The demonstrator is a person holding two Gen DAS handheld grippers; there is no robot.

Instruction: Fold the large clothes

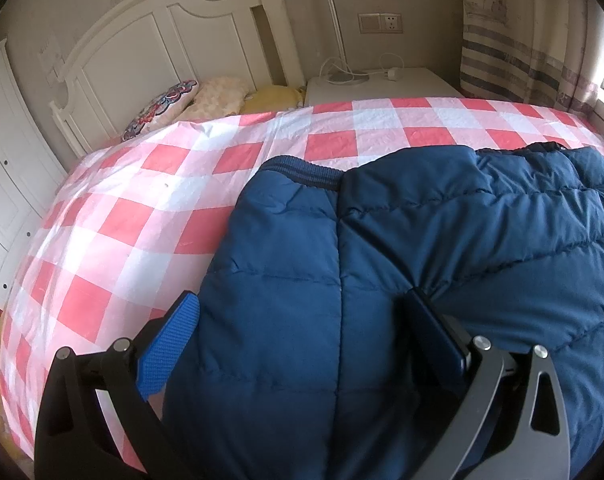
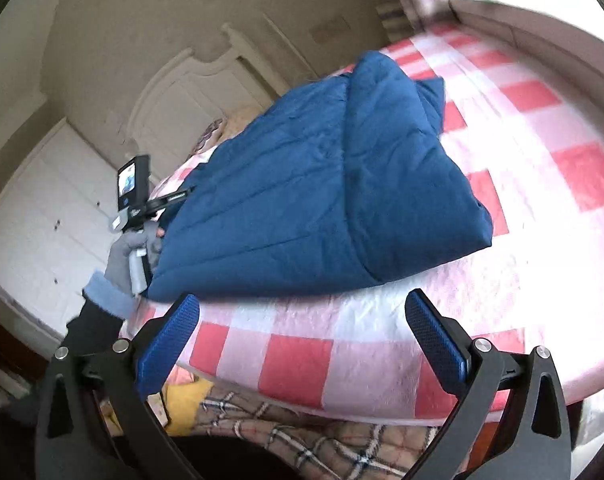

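A dark blue quilted jacket point(image 1: 401, 264) lies folded on the red-and-white checked bed sheet point(image 1: 142, 200). My left gripper point(image 1: 302, 336) is wide open and low over the jacket's near end, with the padded fabric bulging between its blue fingers point(image 1: 170, 344). In the right wrist view the same jacket point(image 2: 313, 188) lies as a folded bundle on the sheet point(image 2: 541, 240). My right gripper point(image 2: 302, 336) is open and empty, held back above the bed's near edge, apart from the jacket. The left gripper's handle and a gloved hand point(image 2: 132, 216) show at the jacket's left end.
A white headboard point(image 1: 162, 48) and pillows point(image 1: 206, 96) stand at the bed's far end. A white nightstand point(image 1: 381, 84) with a lamp and cable is beside it. A striped curtain point(image 1: 521, 40) hangs at right. A white wardrobe point(image 2: 42, 220) is at left. A plaid blanket point(image 2: 302, 432) lies below the bed edge.
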